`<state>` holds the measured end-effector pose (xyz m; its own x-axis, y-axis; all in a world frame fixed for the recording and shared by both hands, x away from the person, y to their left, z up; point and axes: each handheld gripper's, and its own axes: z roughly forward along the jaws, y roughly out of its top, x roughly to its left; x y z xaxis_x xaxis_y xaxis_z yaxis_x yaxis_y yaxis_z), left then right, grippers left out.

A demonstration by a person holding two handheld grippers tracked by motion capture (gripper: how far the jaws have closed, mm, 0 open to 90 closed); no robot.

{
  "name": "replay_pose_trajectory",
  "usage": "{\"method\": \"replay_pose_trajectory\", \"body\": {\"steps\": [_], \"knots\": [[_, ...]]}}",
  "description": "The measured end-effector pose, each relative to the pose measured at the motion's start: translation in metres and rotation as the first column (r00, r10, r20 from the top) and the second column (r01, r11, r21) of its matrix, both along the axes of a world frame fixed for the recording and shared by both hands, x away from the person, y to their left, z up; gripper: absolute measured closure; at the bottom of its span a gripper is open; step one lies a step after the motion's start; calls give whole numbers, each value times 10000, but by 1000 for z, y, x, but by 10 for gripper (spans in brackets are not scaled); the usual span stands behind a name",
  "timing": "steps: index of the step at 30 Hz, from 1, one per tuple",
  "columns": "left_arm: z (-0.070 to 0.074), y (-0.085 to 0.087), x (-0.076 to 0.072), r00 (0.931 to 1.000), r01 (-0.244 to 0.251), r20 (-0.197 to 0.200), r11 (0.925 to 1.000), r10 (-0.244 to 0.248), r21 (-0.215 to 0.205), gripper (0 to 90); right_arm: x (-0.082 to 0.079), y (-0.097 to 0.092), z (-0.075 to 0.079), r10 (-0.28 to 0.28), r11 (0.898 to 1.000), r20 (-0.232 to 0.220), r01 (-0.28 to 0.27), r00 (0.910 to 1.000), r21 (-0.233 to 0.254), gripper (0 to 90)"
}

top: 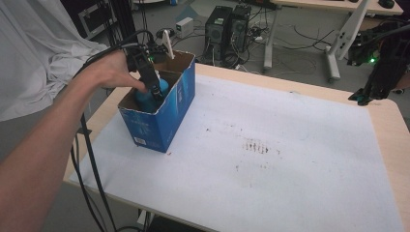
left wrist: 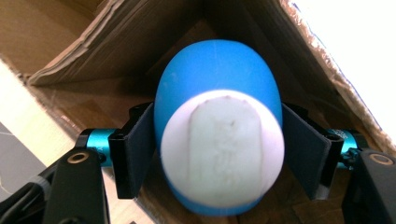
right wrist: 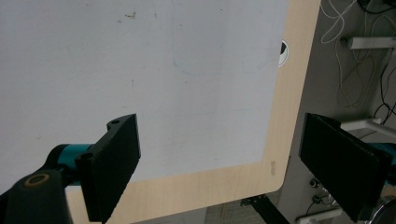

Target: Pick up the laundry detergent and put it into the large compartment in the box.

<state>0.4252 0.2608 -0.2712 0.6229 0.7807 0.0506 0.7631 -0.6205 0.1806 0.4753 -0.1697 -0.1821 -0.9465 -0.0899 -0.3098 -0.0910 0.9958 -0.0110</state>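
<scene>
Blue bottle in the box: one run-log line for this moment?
left gripper: in cardboard box, pads flank blue bottle, grip unclear | right gripper: open, empty, above table edge

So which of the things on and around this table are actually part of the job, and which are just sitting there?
Part of the job:
- blue bottle, white cap, between the jaws
- cardboard box holding it
- left gripper, reaching into the box

Just lying about:
- right gripper, open over the table edge
- white sheet covering the table
- computer towers on the floor
</scene>
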Motion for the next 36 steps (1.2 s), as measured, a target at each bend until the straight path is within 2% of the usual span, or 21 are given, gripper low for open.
{"method": "replay_pose_trajectory", "body": {"steps": [8,19,24,28,30,33,36], "knots": [[9,1,-4,9999,4,112,9999,-2,-145,294,-1,2,-1,-21,10000,22,21,10000,-11,118],[26,-6,-8,9987,190,483,9998,-185,-90,272,-1,2,0,-92,10000,18,92,10000,-13,118],[43,-17,-8,9960,388,804,9992,-379,-93,248,-1,2,0,-88,10000,31,88,10000,-10,119],[53,-32,-7,9940,672,872,9977,-665,-46,244,-1,2,0,-38,10000,26,38,10000,16,119],[58,-42,-7,9906,961,978,9954,-961,46,244,-1,3,0,-58,10000,29,58,10000,22,119],[66,-61,-7,9854,1317,1088,9913,-1306,-25,244,-1,3,0,-97,9999,18,97,10000,26,118],[72,-82,-7,9782,1759,1130,9844,-1742,-51,244,0,4,0,-64,10000,-11,64,10000,23,118]]}}
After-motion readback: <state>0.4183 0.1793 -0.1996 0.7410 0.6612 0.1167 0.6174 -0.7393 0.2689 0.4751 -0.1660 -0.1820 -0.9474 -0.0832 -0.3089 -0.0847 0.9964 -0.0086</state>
